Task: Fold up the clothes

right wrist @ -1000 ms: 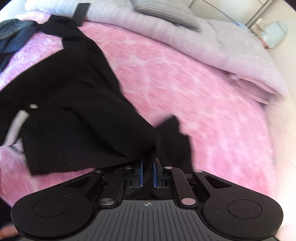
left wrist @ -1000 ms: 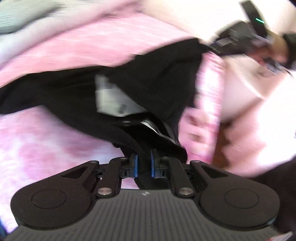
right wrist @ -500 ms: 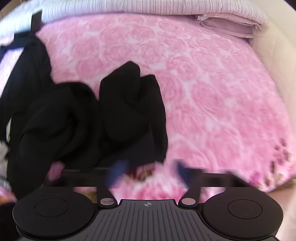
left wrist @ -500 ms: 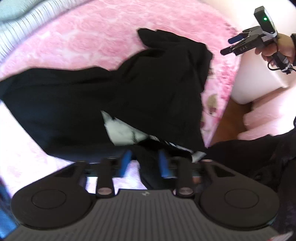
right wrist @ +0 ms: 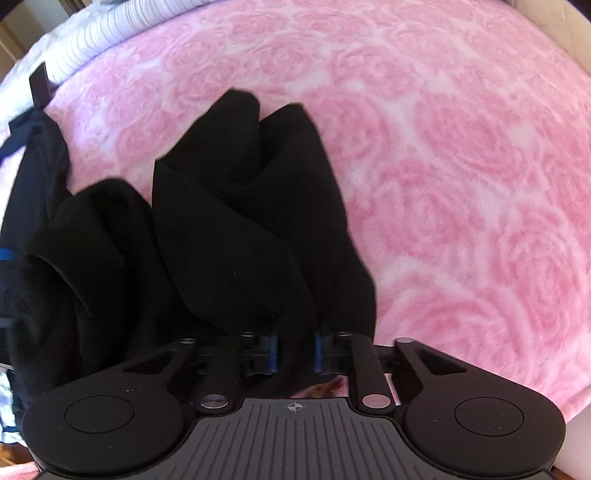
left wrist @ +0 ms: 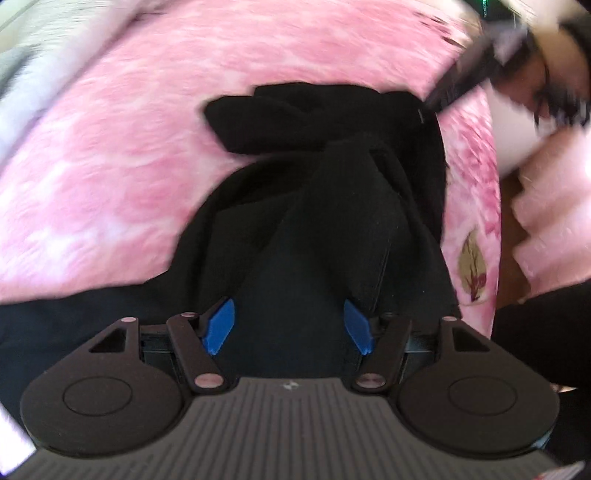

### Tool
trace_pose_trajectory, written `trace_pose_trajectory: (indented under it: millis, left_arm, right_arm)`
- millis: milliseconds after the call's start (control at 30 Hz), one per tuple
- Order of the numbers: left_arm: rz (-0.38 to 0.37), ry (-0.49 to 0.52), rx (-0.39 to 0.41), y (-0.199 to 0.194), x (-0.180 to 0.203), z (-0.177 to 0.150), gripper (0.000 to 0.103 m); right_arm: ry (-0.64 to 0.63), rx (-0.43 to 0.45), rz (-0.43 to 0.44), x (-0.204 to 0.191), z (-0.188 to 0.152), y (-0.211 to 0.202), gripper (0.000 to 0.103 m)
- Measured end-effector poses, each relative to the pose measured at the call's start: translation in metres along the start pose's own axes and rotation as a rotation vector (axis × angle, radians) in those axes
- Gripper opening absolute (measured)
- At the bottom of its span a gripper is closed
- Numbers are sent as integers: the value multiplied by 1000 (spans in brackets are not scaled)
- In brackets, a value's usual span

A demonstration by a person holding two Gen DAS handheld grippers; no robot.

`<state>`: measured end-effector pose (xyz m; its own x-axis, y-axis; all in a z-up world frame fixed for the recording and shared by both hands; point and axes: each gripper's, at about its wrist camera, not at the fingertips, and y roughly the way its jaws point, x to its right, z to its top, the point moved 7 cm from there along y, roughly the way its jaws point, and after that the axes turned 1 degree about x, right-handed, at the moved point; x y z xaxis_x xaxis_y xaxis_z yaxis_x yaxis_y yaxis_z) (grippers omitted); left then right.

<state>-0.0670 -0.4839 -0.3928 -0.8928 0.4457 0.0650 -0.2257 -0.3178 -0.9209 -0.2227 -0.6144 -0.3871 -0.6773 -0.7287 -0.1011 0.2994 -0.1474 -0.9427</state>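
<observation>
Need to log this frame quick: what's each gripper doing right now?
Left gripper: open, jaws spread wide above the black garment, gripping nothing.
Right gripper: jaws narrowed around a fold of the black garment; a firm grip cannot be told.

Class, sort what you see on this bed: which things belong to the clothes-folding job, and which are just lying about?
Part of the job:
black garment
left tongs
right tongs

Just lying about:
pink rose blanket
striped white bedding
</observation>
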Motion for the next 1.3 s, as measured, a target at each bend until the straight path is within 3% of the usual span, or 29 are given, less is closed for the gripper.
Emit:
trace_pose_trajectory:
  millis: [67,100,133,267,367,533,667,767,833,900,933,1000,1100,1167,1300]
  left_arm:
    - [-85,30,-10,11,8,0,38]
    - [-128,46,-15,16,12,0,11]
    - [-157,58,1,14,18,0,0]
    - [-237,20,132,-23,41,12,0]
    - [-246,-25,223,-50,54,28,0]
    - [-281,-89,412,-92,77,93,0]
    - [-192,-183,472,-94,80,141,0]
    - [-75,-315,440,-83,69,144,0]
    - [19,-413,377,-75,58,128,0]
    - [91,-478,299,-73,51,98,2]
    - [113,-485,266,-75,48,81,3]
    - [155,-499,199,-80,44,48,6]
    - [219,-519,98,-88,37,-2,30]
    - [251,-511,35,-91,30,-32,31]
    - [242,-392,-39,-81,3,-89,39]
  right_arm:
    - [-41,43,-47,6,16,-20,12]
    - [-59,76,-70,9,31,-32,11]
    - [-78,109,-93,12,46,-44,11]
    - [-165,270,-146,-25,127,-88,10]
    - [-256,396,-116,-71,194,-116,10]
    - [-464,557,11,-169,278,-144,10]
    - [-652,628,157,-251,319,-150,10]
    - [-766,580,238,-278,339,-115,11]
    - [-787,530,217,-279,347,-83,32]
    - [-773,513,209,-267,337,-65,71]
    - [-762,497,225,-261,325,-60,74]
    - [-729,437,242,-248,282,-52,74]
    - [-606,288,271,-222,202,-38,74]
    - [-473,176,290,-214,135,-31,74]
    - [-218,-4,301,-212,6,-26,75]
